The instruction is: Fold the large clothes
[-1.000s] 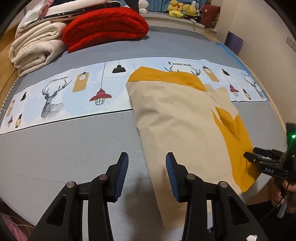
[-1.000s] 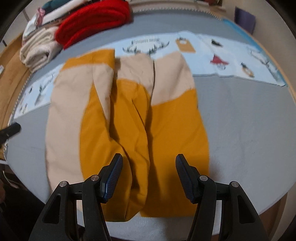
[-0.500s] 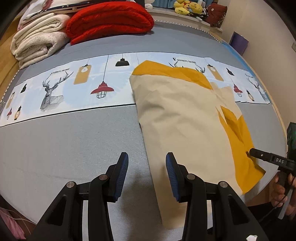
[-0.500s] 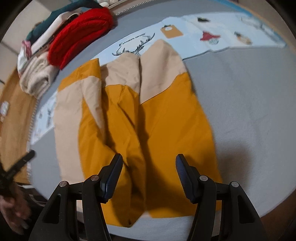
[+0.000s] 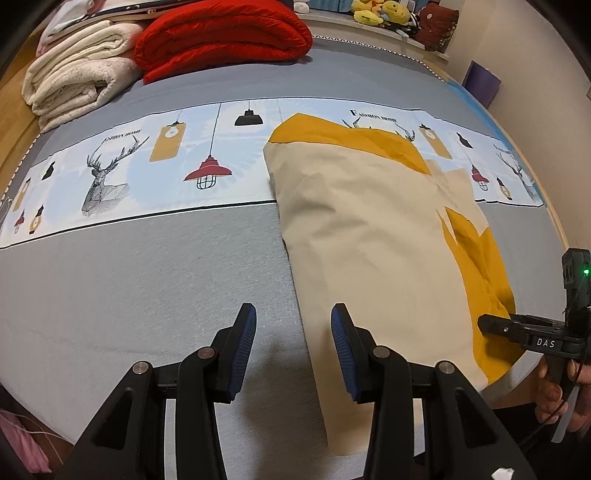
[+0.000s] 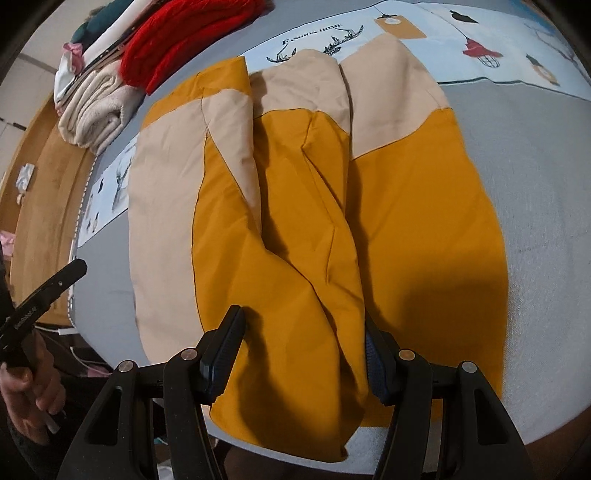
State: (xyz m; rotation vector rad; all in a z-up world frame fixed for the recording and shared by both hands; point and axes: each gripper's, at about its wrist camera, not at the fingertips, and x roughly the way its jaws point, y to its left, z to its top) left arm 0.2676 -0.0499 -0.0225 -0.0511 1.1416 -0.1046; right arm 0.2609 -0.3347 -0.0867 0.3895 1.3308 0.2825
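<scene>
Right wrist view: the right hand-held gripper (image 6: 303, 350) stands open astride the near hem of the beige-and-yellow garment (image 6: 295, 206), likely to pinch it for a fold; compared with a second ago it has come lower. The left hand-held gripper (image 5: 293, 350) hovers open, empty, over the garment's left edge on the bed (image 5: 129, 280), unchanged.

A wide bed in grey felt-like bedding (image 5: 129, 280) is filling the room, a pale blue printed band of deer and lamps (image 5: 122, 173) running across it. A folded red quilt (image 5: 221, 33) and rolled cream blankets (image 5: 77, 88) are sitting at its far side (yellow plush toys (image 5: 380, 13) are lining the ledge beyond). Cream walls (image 5: 528, 66) are closing the right.
</scene>
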